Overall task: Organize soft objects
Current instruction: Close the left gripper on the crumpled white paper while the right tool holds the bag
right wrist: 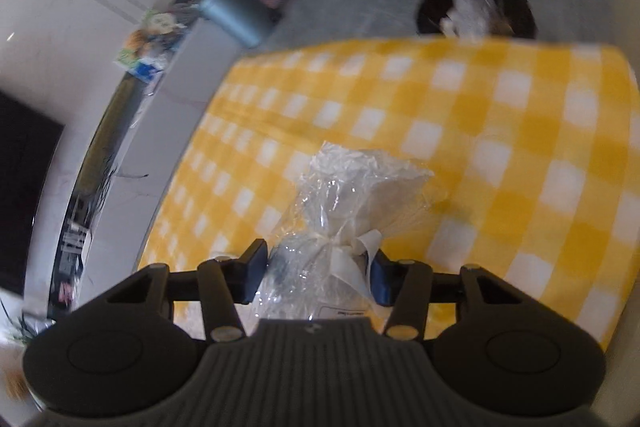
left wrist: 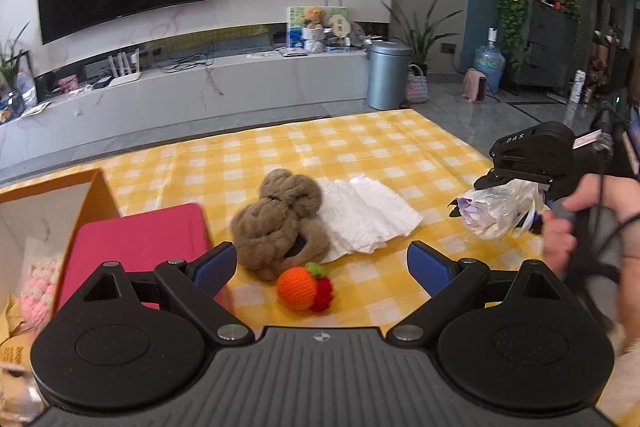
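My left gripper (left wrist: 320,269) is open and empty, just above a brown plush toy (left wrist: 278,223) and an orange crocheted fruit (left wrist: 298,287) with a red piece beside it. A folded white cloth (left wrist: 370,217) lies right of the plush. My right gripper (right wrist: 318,277) is shut on a clear plastic-wrapped bundle (right wrist: 352,199) tied with a white ribbon, held above the yellow checked tablecloth (right wrist: 500,147). In the left wrist view the bundle (left wrist: 496,213) shows purple inside, at the right, off the table.
An open cardboard box (left wrist: 48,203) stands at the left with a pink lid or pad (left wrist: 136,239) leaning in it and a pink knitted item (left wrist: 38,301) inside. A grey bin (left wrist: 386,75) and a TV cabinet (left wrist: 192,91) stand beyond the table.
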`<action>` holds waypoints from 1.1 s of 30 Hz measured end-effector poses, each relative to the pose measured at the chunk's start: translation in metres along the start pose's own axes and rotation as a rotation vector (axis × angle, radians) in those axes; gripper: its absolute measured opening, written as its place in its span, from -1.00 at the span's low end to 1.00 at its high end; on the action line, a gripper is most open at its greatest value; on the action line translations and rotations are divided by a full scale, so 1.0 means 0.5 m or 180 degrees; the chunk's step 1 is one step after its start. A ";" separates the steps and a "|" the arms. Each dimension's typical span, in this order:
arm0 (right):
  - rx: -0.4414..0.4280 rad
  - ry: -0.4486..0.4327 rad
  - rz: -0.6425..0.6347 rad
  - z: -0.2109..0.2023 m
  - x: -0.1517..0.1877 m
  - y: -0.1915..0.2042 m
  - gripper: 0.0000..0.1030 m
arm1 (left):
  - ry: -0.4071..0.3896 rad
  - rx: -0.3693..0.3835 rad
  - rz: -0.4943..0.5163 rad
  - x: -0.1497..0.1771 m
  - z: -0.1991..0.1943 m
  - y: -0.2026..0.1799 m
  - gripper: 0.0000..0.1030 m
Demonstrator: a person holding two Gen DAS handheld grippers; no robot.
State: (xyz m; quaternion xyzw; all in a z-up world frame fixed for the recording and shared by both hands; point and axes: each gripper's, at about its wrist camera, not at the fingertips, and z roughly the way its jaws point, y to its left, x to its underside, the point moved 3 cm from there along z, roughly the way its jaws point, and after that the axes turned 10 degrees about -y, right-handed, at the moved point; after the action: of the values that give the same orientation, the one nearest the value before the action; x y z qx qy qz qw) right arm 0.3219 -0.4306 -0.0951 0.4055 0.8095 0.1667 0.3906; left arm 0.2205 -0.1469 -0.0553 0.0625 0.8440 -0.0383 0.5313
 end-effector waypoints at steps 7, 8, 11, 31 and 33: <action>0.0126 -0.0290 -0.0644 -0.047 -0.041 -0.031 -0.01 | -0.0138 0.0206 0.0305 -0.008 0.065 -0.056 1.00; 0.0161 -0.0312 -0.0592 -0.049 -0.045 -0.041 -0.01 | -0.0125 0.0251 0.0317 -0.005 0.079 -0.063 1.00; 0.0156 -0.0323 -0.0467 -0.052 -0.054 -0.057 -0.01 | -0.0068 0.0480 0.0448 0.012 0.122 -0.091 1.00; 0.0177 -0.0314 -0.0648 -0.044 -0.053 -0.062 0.00 | 0.0670 -0.0776 -0.0661 0.033 0.415 -0.106 1.00; 0.0226 -0.0321 -0.0720 -0.042 -0.052 -0.062 0.00 | 0.0769 -0.0832 -0.0740 0.038 0.433 -0.097 1.00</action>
State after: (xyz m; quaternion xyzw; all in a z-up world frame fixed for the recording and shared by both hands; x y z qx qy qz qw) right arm 0.2992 -0.4689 -0.0870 0.3329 0.8348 0.0721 0.4325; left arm 0.3985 -0.2222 -0.1662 -0.1006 0.9009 0.0182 0.4218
